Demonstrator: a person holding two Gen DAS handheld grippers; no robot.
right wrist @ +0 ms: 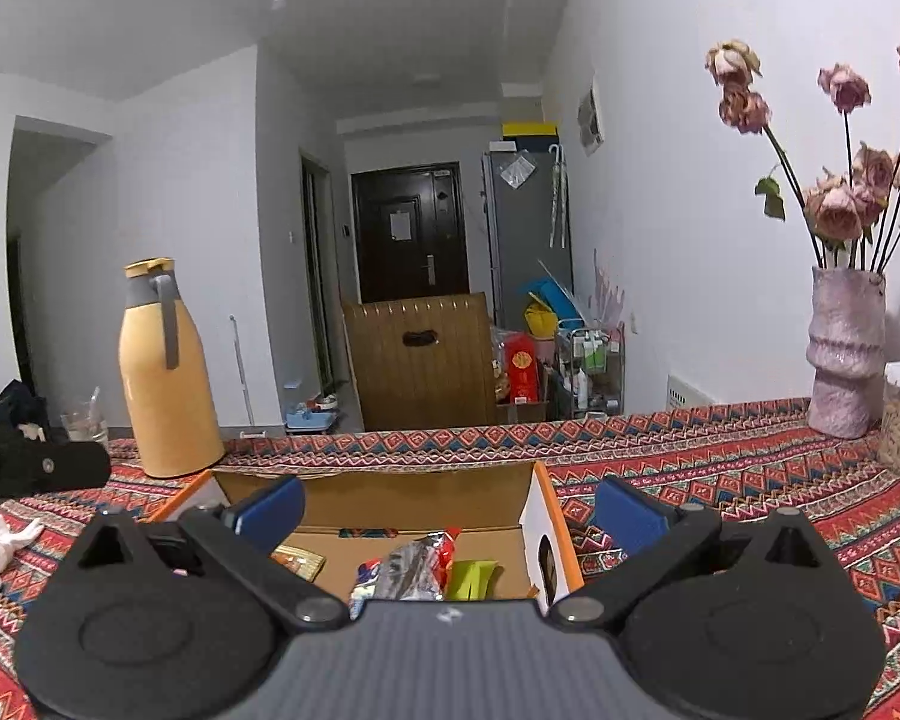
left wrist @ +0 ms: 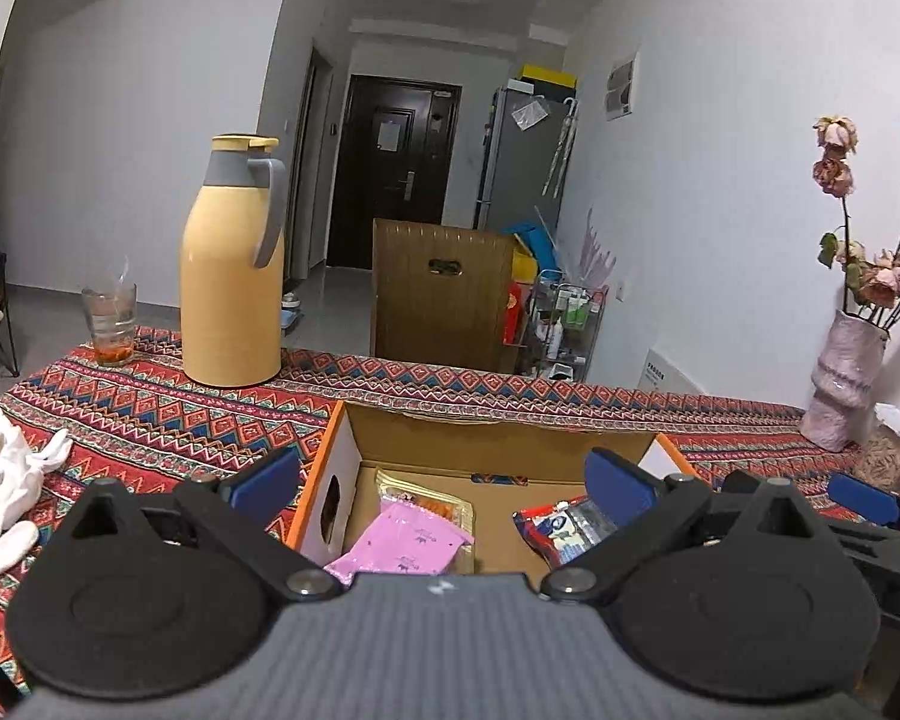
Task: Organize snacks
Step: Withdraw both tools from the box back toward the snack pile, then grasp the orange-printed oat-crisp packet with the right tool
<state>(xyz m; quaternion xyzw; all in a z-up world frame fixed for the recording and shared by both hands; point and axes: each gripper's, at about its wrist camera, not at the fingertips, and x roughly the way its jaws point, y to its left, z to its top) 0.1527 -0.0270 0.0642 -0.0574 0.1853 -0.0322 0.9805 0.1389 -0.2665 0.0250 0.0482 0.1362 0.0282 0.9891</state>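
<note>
The cardboard box (left wrist: 498, 438) sits open on the worktop (left wrist: 150, 414), just ahead of and below both grippers, its long side running across the view. Inside lie the snacks: a pink packet (left wrist: 405, 543) over a clear packet with orange contents (left wrist: 432, 501) at the left end, a red-and-blue packet (left wrist: 561, 525) toward the right, and a green one (right wrist: 471, 579) at the right end beside it.

The left gripper (left wrist: 444, 480) hangs above the box's left half, jaws spread wide with nothing between them; the right gripper (right wrist: 450, 513) is likewise spread and empty over the right half. Each hand is nearer its own end.

The near wall of the box and the lower part of every packet are hidden behind the gripper bodies, so whether any snack remains outside the box cannot be told.
</note>
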